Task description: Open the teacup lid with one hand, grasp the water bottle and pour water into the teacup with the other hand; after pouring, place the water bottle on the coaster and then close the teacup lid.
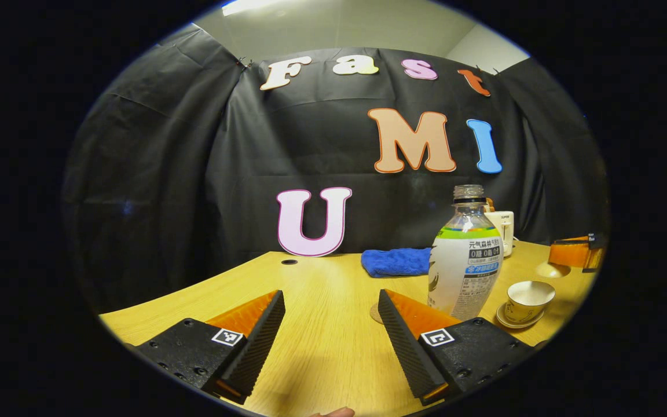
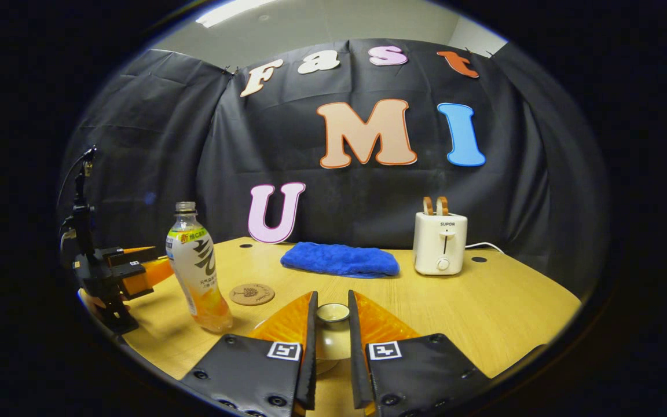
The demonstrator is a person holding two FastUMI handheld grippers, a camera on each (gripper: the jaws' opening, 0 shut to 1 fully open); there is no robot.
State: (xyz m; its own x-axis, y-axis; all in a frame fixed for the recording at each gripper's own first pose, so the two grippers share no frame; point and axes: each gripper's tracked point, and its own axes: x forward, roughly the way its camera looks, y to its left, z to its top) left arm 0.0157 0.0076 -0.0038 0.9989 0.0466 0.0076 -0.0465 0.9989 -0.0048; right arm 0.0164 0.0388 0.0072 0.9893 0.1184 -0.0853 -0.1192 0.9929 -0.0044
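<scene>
A clear water bottle with a white label and no cap stands upright on the wooden table, just right of my left gripper, which is open and holds nothing. The round coaster peeks out behind its right finger. The uncovered teacup sits on its saucer right of the bottle. My right gripper is shut on the cream teacup lid, its knob upward. In the left gripper view that right gripper holds the lid above the table behind the cup. The bottle, coaster and left gripper lie to the left.
A folded blue cloth lies at the back of the table, with a white toaster and its cable to its right. The same cloth and toaster appear behind the bottle. Black cloth walls close the booth.
</scene>
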